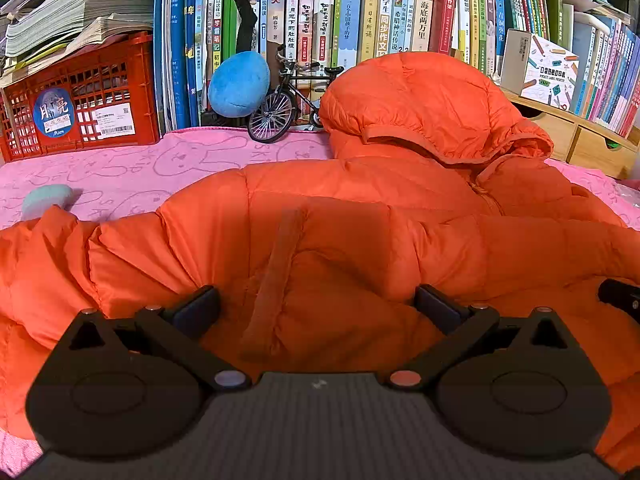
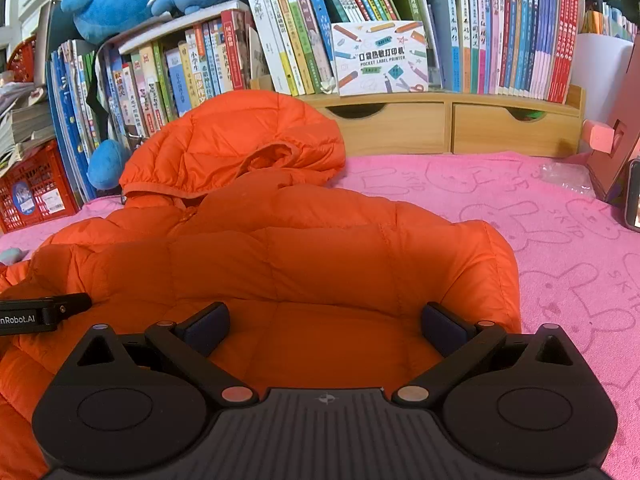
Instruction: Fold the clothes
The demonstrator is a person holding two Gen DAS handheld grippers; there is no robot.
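An orange puffer jacket [image 1: 360, 208] with a hood [image 1: 420, 100] lies on a pink bunny-print cloth [image 1: 120, 168]. Its sleeves are folded across the body. My left gripper [image 1: 316, 308] hovers open over the jacket's lower middle, its pads apart on either side of an orange strap [image 1: 276, 272]. In the right wrist view the same jacket [image 2: 280, 248] fills the left and centre, hood [image 2: 236, 140] at the back. My right gripper [image 2: 326, 326] is open above the jacket's near right part, nothing between its fingers. The left gripper's body [image 2: 44, 314] shows at the left edge.
Bookshelves [image 1: 360, 12] line the back. A red crate [image 1: 80, 100], a blue plush [image 1: 238, 84] and a model bicycle [image 1: 288, 100] stand behind the cloth. Wooden drawers [image 2: 452, 124] and a label-printer box [image 2: 380, 58] sit at the back right. A dark device [image 2: 632, 196] stands at the right edge.
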